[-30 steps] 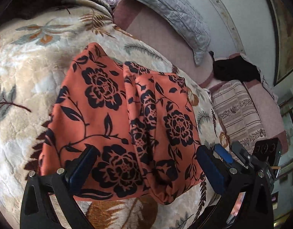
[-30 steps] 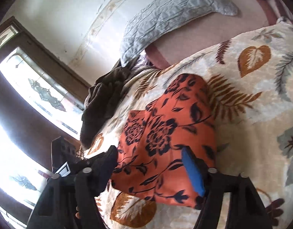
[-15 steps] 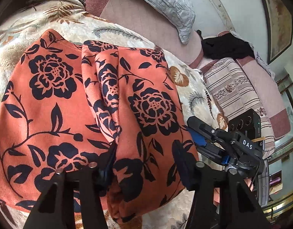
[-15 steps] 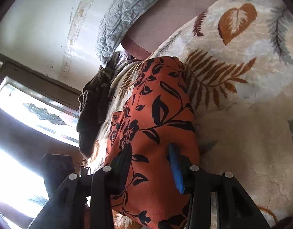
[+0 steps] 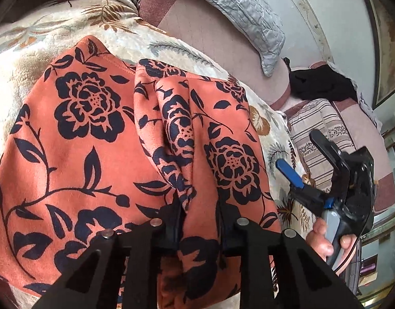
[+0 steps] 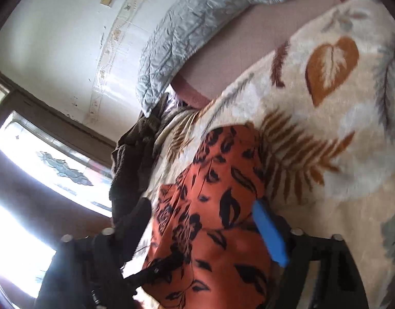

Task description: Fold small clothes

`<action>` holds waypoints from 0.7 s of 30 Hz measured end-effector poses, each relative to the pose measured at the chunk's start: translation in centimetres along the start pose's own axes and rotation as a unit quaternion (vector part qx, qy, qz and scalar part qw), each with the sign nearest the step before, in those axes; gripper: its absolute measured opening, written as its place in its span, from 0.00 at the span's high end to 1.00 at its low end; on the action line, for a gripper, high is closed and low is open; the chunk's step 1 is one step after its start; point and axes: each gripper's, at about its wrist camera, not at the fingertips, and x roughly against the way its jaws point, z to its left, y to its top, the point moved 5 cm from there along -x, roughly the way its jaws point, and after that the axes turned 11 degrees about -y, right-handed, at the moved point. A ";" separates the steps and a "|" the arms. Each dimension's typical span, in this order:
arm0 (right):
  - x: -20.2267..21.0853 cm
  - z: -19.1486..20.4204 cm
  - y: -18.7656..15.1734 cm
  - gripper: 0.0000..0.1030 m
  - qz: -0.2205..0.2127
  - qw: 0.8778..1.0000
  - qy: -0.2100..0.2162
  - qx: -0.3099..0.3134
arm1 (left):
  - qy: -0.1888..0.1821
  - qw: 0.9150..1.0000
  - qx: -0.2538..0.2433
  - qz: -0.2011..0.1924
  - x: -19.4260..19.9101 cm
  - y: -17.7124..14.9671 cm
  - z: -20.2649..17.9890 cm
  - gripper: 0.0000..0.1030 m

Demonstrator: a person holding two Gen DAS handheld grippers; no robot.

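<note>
Our left tool point(image 5: 200, 221) has closed in the last second: its fingers, which straddled the near edge of the cloth point(image 5: 76, 154) wide apart a second ago, now stand close together and pinch the raised ridge of fabric that runs down its middle. Our right tool point(image 5: 308, 170) has done the opposite. Half a second ago it was narrowed around the cloth's right edge; now, seen from the left wrist, it sits off to the right with its fingers spread and nothing between them, over the blanket point(image 5: 30, 51) just beside the cloth. From its own camera the cloth point(image 6: 218, 219) fills the gap between the fingers, but the frame is blurred by motion and we cannot tell whether either pad touches it. The cloth itself lies on the blanket on the bed, already doubled, with the right panel lapped over the left and a bunched seam between. We judge that the grip has passed to the left side, so the next fold or a smoothing pull will likely start from that pinched ridge, while the right tool is free to take a new hold.
</note>
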 end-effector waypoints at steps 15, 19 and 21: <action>-9.1 3.6 2.7 0.70 0.049 0.992 -0.058 0.100 | 0.025 0.996 -0.070 -0.053 3.0 0.7 -2.0 0.82; -7.8 6.8 2.7 0.70 0.016 0.996 0.014 0.086 | 0.052 0.988 -0.089 -0.111 6.8 0.7 -1.6 0.82; -8.2 7.8 2.3 0.68 0.016 0.997 0.034 0.072 | 0.080 0.985 -0.093 -0.121 8.2 0.8 -0.7 0.82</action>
